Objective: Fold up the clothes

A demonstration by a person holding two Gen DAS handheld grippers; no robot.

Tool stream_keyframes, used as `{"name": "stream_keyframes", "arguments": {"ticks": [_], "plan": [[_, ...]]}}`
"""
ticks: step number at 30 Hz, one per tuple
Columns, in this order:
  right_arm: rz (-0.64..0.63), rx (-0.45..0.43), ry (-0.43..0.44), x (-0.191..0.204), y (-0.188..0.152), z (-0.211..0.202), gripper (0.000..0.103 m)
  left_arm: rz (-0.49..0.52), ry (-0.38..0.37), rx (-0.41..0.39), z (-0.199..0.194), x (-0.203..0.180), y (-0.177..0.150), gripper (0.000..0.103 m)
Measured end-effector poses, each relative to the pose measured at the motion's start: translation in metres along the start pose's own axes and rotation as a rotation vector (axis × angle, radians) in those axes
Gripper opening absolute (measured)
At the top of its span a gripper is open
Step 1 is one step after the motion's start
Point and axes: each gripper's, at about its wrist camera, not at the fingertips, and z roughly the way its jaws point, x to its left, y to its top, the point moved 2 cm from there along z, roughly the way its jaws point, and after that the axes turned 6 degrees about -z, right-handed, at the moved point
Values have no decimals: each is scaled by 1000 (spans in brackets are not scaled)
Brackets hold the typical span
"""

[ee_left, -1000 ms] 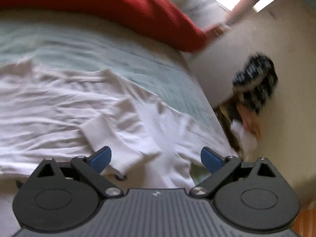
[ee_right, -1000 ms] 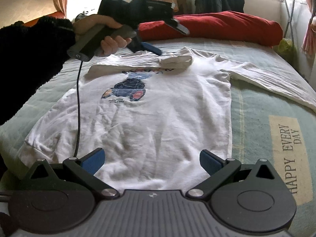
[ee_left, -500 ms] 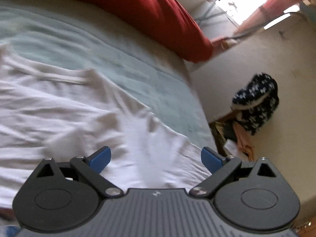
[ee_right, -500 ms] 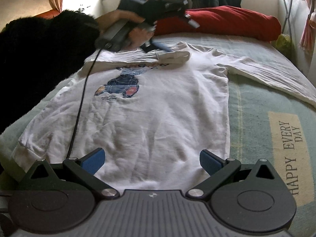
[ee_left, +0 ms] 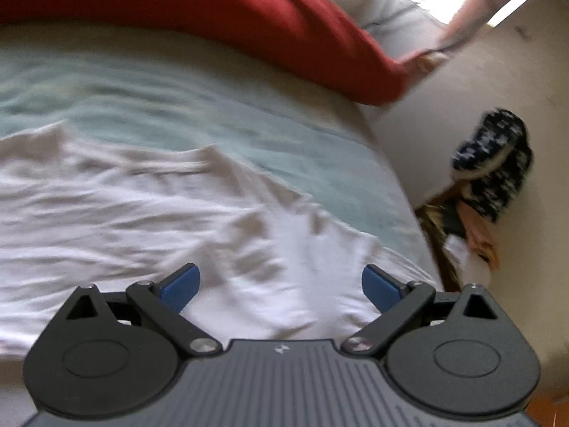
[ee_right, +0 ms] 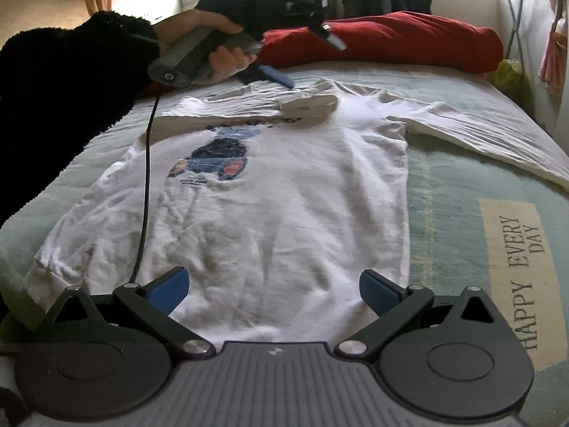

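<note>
I see the white sweatshirt point(ee_right: 277, 192) lying flat, print side up, on the bed point(ee_right: 462, 185), filling the middle of the right wrist frame; its bear print point(ee_right: 213, 160) sits left of centre. One sleeve is folded across the chest near the collar, its cuff point(ee_right: 309, 101) resting on the shirt in the upper middle. The other sleeve point(ee_right: 480, 135) stretches out toward the right edge of the frame. My right tool point(ee_right: 272, 290) sits at the bottom of the frame over the hem, its blue pads spread wide with nothing between them. My left tool point(ee_right: 302, 55) shows in the upper left, held by a hand point(ee_right: 213, 46) in a black fleece sleeve point(ee_right: 64, 78), above the collar and folded cuff. In its own view the left tool point(ee_left: 281, 284) is also spread apart and empty, white fabric point(ee_left: 142, 213) below it. The red pillow point(ee_right: 391, 39) lies across the top of the frame.
</note>
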Motion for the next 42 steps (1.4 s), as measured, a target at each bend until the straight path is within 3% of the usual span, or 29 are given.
{"name": "stream_keyframes", "arguments": {"ticks": [4, 8, 12, 18, 25, 30, 35, 38, 42], "plan": [[-1, -1, 0, 1, 1, 1, 103, -59, 5, 29, 11, 22, -3, 97], [4, 9, -16, -1, 1, 3, 103, -81, -17, 22, 24, 20, -1, 97], [10, 17, -25, -3, 0, 5, 103, -92, -105, 36, 38, 1, 2, 97], [8, 21, -30, -2, 0, 6, 103, -10, -220, 79, 54, -46, -4, 98], [4, 17, -36, -1, 0, 1, 103, 125, -237, 87, 48, -73, -16, 98], [-1, 11, -41, 1, 0, -4, 103, 208, -111, -4, 14, -61, -17, 98], [-9, 6, -41, 4, 1, -5, 103, 381, 119, -157, -30, -17, -44, 98], [-15, 12, -39, 7, 2, -3, 103, 443, 218, -180, -47, 12, -76, 98], [-41, 36, -37, 17, 3, 4, 103, 493, 272, -168, -58, 43, -108, 100]]}}
